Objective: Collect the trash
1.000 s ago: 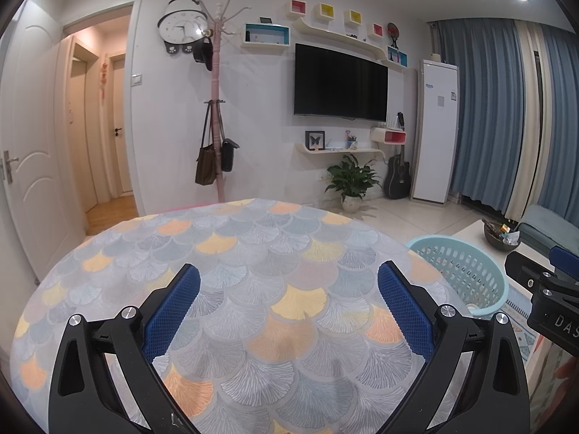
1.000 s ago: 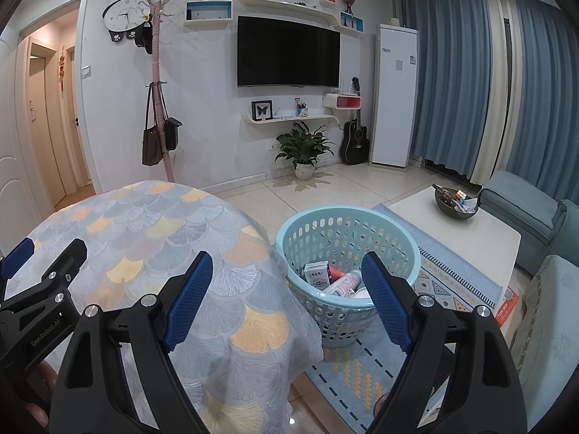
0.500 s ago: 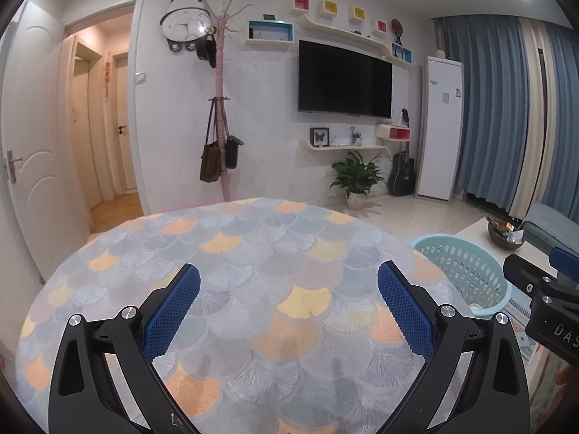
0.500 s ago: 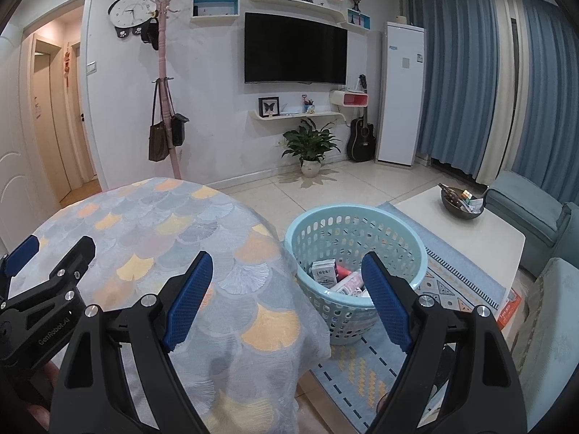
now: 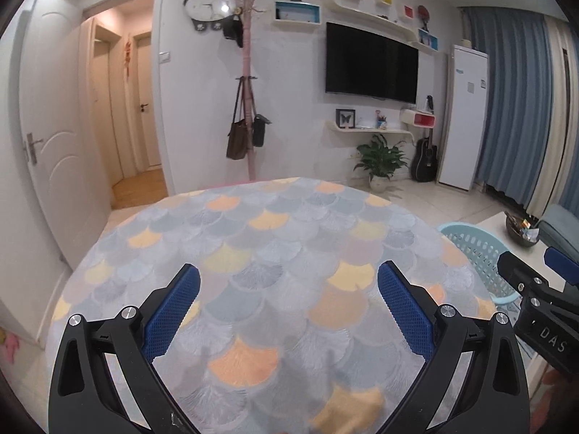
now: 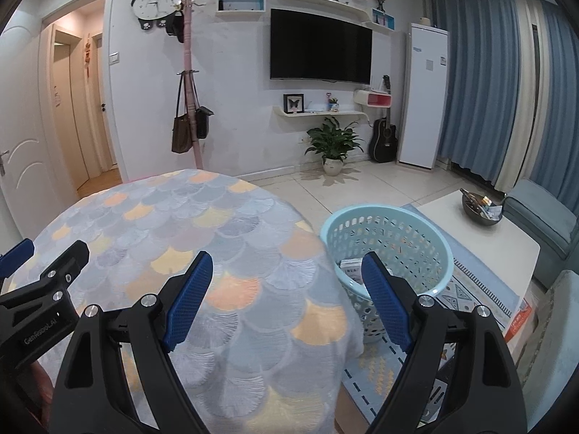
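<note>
Left gripper (image 5: pixel 287 307) and right gripper (image 6: pixel 284 298): fingers apart, nothing held, both poised above the round bench (image 5: pixel 275 238). Scale-pattern cloth shows no litter, so likely little remains to gather here. Just beside the bench's right edge, on the floor, the pale blue basket (image 6: pixel 391 238) sits within easy dropping reach; the collected trash (image 6: pixel 353 269) lies inside. Farther off, low white table with dark bowl (image 6: pixel 481 206).

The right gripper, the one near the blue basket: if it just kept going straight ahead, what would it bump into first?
Probably the round table's patterned tablecloth: the open right gripper points over its right edge. The laundry basket sits just right of that line. Depth is unclear.
</note>
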The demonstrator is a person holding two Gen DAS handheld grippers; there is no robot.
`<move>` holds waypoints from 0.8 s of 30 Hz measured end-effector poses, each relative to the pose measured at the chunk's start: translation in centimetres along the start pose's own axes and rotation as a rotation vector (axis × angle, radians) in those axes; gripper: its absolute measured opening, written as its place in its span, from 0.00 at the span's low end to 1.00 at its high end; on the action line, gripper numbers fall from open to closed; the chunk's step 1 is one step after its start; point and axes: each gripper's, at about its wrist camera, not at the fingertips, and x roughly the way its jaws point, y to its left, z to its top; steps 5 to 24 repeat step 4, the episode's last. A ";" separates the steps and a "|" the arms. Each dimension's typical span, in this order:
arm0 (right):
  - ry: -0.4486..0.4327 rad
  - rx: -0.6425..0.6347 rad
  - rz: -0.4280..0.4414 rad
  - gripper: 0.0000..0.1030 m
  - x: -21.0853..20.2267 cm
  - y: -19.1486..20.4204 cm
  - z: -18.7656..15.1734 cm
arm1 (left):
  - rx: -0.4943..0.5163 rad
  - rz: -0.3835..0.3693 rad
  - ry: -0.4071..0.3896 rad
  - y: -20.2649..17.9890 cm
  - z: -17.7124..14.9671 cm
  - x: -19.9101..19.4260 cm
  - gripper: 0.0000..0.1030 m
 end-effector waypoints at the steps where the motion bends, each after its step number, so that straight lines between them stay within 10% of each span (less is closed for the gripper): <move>1: 0.000 -0.002 0.004 0.78 0.0 0.2 0.0 | -0.001 0.010 0.001 0.2 -0.1 -0.2 0.93; 24: -0.001 -0.009 0.020 0.78 -0.2 0.9 0.2 | -0.021 0.022 0.002 1.1 -0.2 -0.8 0.93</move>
